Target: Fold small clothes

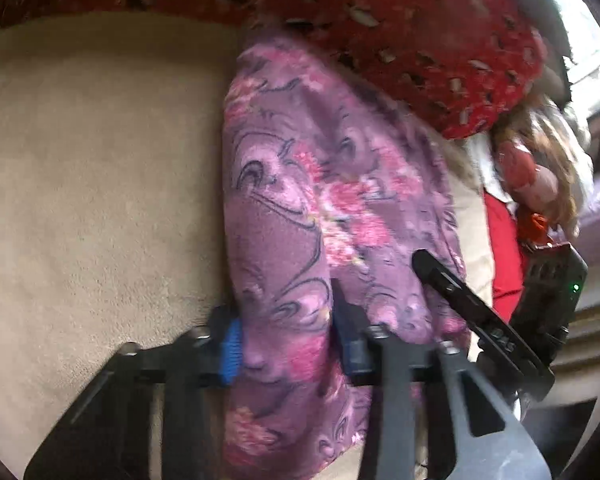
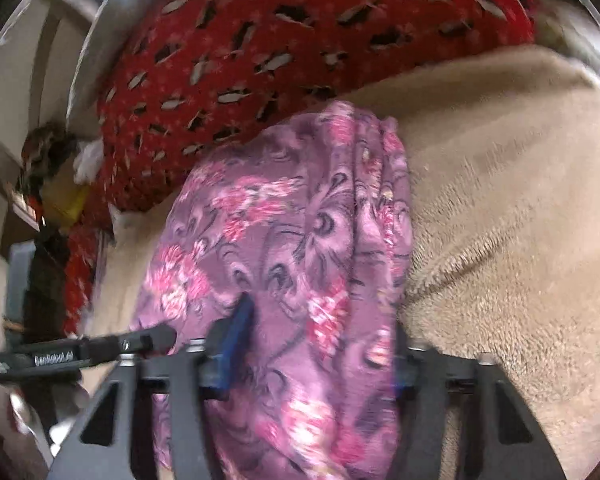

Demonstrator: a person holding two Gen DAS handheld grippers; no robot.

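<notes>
Both the left tool (image 1: 288, 344) and right tool (image 2: 312, 356) pinch the purple garment (image 1: 320, 200); keep its edges level while folding onto the beige blanket (image 1: 100, 180).

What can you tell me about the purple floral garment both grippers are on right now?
The purple floral garment is soft, fleecy-looking fabric printed with pink flowers and dark swirls. It is bunched into a long, wrinkled bundle lying on the beige blanket, its far end against the red patterned cushion. The left gripper and right gripper each straddle its near end, fabric filling the gap between their fingers. Whether it is folded is unclear.
</notes>
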